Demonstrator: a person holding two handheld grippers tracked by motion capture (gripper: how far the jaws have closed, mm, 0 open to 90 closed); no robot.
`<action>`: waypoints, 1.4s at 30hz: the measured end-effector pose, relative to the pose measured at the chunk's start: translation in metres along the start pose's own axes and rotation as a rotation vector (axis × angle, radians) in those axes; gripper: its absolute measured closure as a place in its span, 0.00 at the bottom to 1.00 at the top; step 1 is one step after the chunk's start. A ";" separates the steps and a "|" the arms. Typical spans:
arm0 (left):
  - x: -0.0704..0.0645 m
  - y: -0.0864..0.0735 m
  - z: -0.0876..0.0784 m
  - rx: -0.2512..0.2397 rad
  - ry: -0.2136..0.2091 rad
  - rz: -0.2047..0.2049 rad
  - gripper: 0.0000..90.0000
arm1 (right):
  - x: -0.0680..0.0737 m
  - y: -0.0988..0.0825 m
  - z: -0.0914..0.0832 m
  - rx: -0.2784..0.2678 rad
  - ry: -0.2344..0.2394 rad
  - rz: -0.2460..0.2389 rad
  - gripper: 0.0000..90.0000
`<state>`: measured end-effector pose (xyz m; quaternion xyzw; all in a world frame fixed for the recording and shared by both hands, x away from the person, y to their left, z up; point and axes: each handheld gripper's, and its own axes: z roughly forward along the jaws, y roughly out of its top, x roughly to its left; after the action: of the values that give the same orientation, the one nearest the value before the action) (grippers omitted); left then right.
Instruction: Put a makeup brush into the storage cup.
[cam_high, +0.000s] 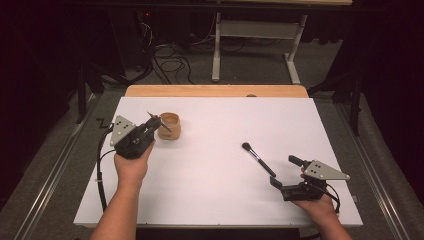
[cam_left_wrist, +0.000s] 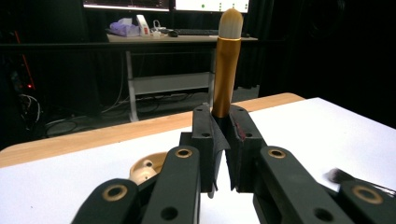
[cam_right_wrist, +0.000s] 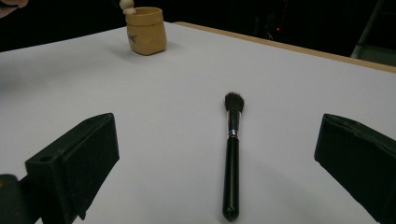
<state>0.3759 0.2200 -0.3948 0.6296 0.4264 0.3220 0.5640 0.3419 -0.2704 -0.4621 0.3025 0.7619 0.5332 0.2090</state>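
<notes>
My left gripper (cam_high: 152, 125) is shut on a gold-handled brush (cam_high: 159, 121) right beside a small wooden cup (cam_high: 170, 126) at the table's left. In the left gripper view the gold-handled brush (cam_left_wrist: 226, 70) stands upright between the closed jaws, pale bristles on top, with the cup (cam_left_wrist: 144, 169) low on the left. A black brush (cam_high: 258, 159) lies flat on the white board, bristles toward the far side. My right gripper (cam_high: 285, 171) rests open near its handle end. In the right gripper view the black brush (cam_right_wrist: 231, 154) lies between the wide-apart jaws, untouched.
The white board (cam_high: 210, 150) covers a wooden table (cam_high: 215, 91). The cup (cam_right_wrist: 145, 30) carries a small pale knob at its rim. Beyond the table stand a desk frame (cam_high: 255, 45) and floor cables (cam_high: 170, 62). Dark floor surrounds the table.
</notes>
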 end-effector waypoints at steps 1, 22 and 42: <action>0.000 0.001 0.002 -0.002 0.003 -0.001 0.92 | 0.000 0.000 0.000 -0.001 0.002 0.000 0.00; 0.006 0.019 0.037 0.026 0.051 0.034 0.92 | 0.000 -0.001 0.001 0.003 0.008 0.003 0.00; 0.012 0.004 0.055 0.077 0.092 0.024 0.92 | 0.000 -0.002 0.001 0.009 0.006 0.008 0.00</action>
<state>0.4304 0.2074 -0.4002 0.6404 0.4565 0.3407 0.5152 0.3423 -0.2707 -0.4647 0.3051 0.7637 0.5314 0.2031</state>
